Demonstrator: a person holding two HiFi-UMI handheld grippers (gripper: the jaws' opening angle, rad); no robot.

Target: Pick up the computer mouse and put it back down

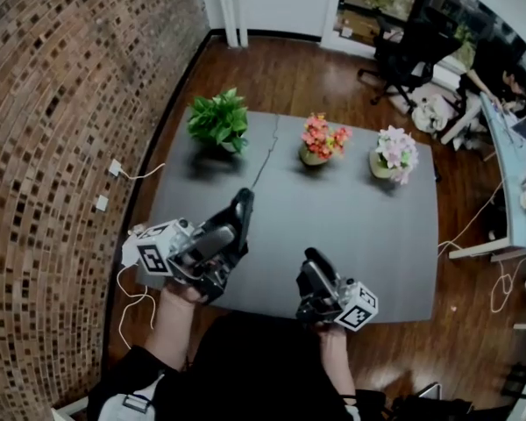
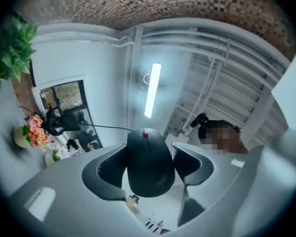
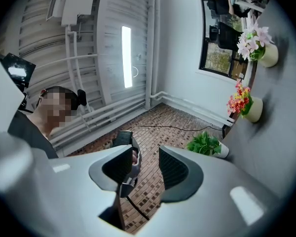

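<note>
Black mouse [image 2: 149,162] sits clamped in your left tool [image 1: 243,202], high above the grey bench [image 1: 377,235]. Lower it level, touch down, then release. Your right tool [image 3: 145,158] gapes empty; leave it aside.

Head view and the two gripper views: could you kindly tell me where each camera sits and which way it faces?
Head view: on the person's head, looking down at the grey table; both forearms show.
Left gripper view: on the left claw, tilted up at the ceiling, gripping a black computer mouse.
Right gripper view: on the open right claw, facing the brick wall.
Shared: green potted plant, in all three.
</note>
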